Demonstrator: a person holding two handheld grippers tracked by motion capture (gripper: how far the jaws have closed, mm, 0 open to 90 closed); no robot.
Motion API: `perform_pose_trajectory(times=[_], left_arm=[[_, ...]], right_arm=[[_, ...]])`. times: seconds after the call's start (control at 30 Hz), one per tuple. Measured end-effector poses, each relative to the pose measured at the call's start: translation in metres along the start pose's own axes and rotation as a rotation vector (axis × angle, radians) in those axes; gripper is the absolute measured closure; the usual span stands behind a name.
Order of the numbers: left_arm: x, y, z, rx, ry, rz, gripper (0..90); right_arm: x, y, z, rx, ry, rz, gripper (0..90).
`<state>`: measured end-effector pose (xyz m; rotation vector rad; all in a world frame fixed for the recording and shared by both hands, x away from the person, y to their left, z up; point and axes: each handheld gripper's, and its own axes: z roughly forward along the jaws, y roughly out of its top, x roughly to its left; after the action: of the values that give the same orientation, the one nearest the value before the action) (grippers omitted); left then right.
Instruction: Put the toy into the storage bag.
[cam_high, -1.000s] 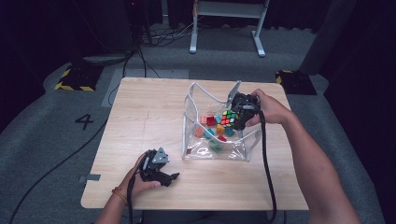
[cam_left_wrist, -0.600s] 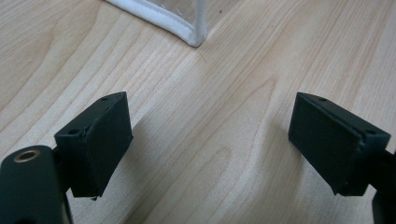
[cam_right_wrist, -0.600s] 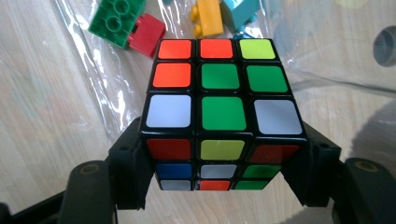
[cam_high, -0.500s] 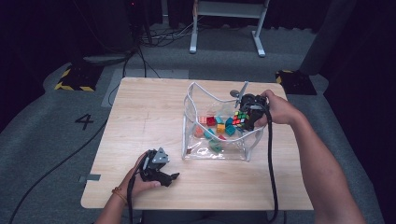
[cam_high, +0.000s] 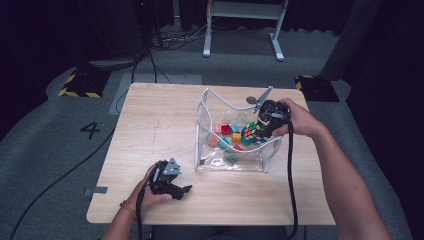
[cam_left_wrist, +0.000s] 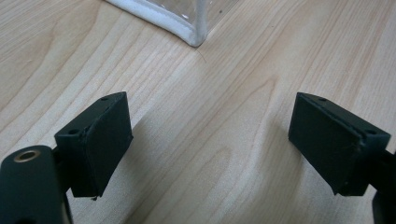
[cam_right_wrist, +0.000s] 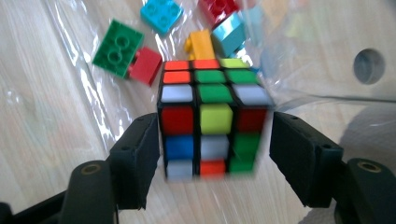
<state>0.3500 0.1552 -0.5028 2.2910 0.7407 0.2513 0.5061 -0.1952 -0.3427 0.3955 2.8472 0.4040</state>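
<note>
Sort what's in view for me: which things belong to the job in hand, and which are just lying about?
In the job:
- cube, between the right gripper's fingers, a slight gap on one side
- clear bag under the cube

Lying about:
- loose bricks in the bag
- left gripper, open over bare table

A scrambled cube (cam_right_wrist: 210, 126), with black edges and red, green, white, orange, blue and yellow stickers, sits upright mid-frame in the right gripper view, inside a clear bag (cam_high: 207, 112) among bricks (cam_right_wrist: 123, 49).
</note>
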Motion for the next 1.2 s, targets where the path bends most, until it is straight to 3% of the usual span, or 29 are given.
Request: perform_pose_trajectory(times=[0.17, 0.3, 0.4, 0.47, 0.77, 0.97, 1.07, 1.2], left_arm=[[0.000, 0.000, 0.000, -0.001, -0.001, 0.000, 13.4], [0.000, 0.000, 0.000, -0.001, 0.000, 0.000, 13.4], [0.000, 0.000, 0.000, 0.000, 0.000, 0.001, 13.4], [0.000, 0.000, 0.000, 0.000, 0.000, 0.000, 13.4], [0.000, 0.000, 0.000, -0.001, 0.000, 0.000, 13.4], [0.000, 0.000, 0.000, 0.000, 0.000, 0.000, 13.4], [0.000, 0.000, 0.000, -0.001, 0.000, 0.000, 13.4], [0.000, 0.000, 0.000, 0.000, 0.000, 0.000, 13.4]], right_arm=[[-0.002, -0.007, -0.011, -0.110, -0.016, 0.053, 33.1], [0.001, -0.012, -0.019, -0.201, -0.025, 0.069, 33.1], [0.003, -0.015, -0.025, -0.243, -0.038, 0.102, 33.1], [0.003, -0.017, -0.028, -0.277, -0.059, 0.097, 33.1], [0.011, -0.025, -0.043, -0.380, -0.092, 0.188, 32.8], [0.016, -0.031, -0.054, -0.455, -0.130, 0.200, 30.9], [0.020, -0.035, -0.060, -0.479, -0.135, 0.233, 29.9], [0.025, -0.041, -0.068, -0.503, -0.169, 0.234, 27.3]])
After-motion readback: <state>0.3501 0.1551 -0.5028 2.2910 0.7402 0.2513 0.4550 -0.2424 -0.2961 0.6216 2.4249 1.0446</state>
